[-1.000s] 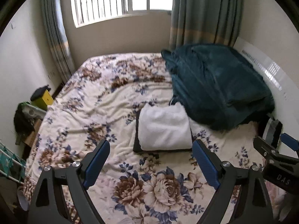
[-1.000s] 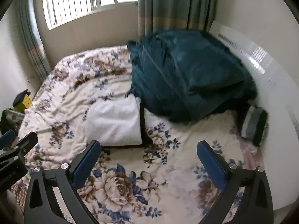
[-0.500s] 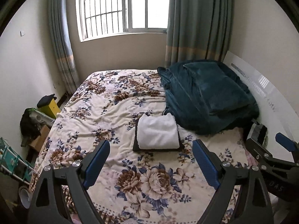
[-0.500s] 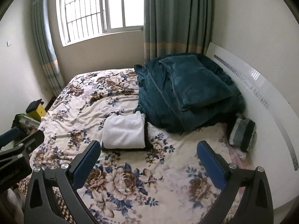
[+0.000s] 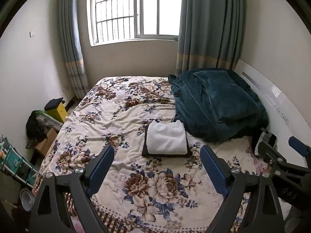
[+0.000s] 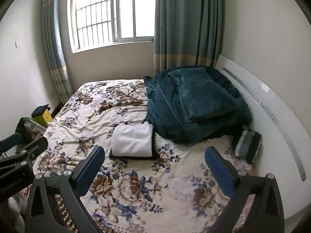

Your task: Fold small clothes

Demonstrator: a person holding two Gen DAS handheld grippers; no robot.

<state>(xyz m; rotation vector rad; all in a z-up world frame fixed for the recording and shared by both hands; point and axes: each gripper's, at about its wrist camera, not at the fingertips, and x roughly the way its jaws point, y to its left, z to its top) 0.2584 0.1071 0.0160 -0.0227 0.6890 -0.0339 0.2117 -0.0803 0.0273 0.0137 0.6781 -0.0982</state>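
Note:
A folded white garment (image 5: 166, 138) lies on top of a folded black garment (image 5: 144, 147) in the middle of the floral bedspread (image 5: 116, 120). The same stack shows in the right wrist view, white (image 6: 133, 140) over black (image 6: 155, 147). My left gripper (image 5: 157, 165) is open and empty, held well above and short of the stack. My right gripper (image 6: 154, 165) is open and empty, also raised and back from the stack. Each gripper shows at the edge of the other's view.
A heaped teal blanket (image 5: 215, 103) fills the right side of the bed beside the stack. A white headboard (image 6: 272, 120) runs along the right. A grey and black bundle (image 6: 247, 146) lies by it. Boxes and clutter (image 5: 44, 120) stand left of the bed.
Both grippers have pulled back and risen away from the folded stack, so the bed and window now show from farther off. Both stay open and empty.

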